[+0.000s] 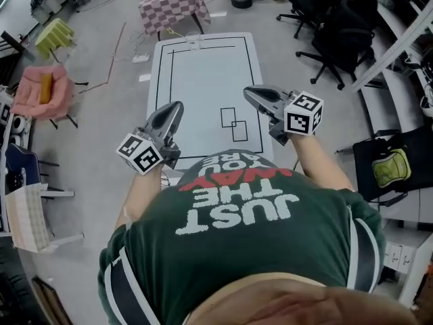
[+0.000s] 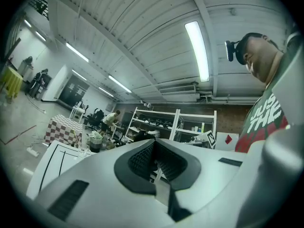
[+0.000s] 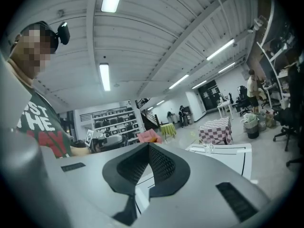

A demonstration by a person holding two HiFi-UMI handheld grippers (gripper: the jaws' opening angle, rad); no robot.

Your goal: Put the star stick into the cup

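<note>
Person in green shirt [image 1: 257, 229] holds both grippers over near edge of white desk [image 1: 203, 80]. Left gripper [image 1: 177, 105]: jaws together, empty. Right gripper [image 1: 247, 91]: jaws together, empty. Clear cup [image 1: 194, 43] at middle of far edge. Thin yellowish star stick [image 1: 177, 33] just left of cup; inside or beside, cannot tell.

place: workshop-lab | cues: storage shelving [image 2: 161, 121], office chairs [image 1: 336, 38], marked table [image 1: 203, 87]
</note>
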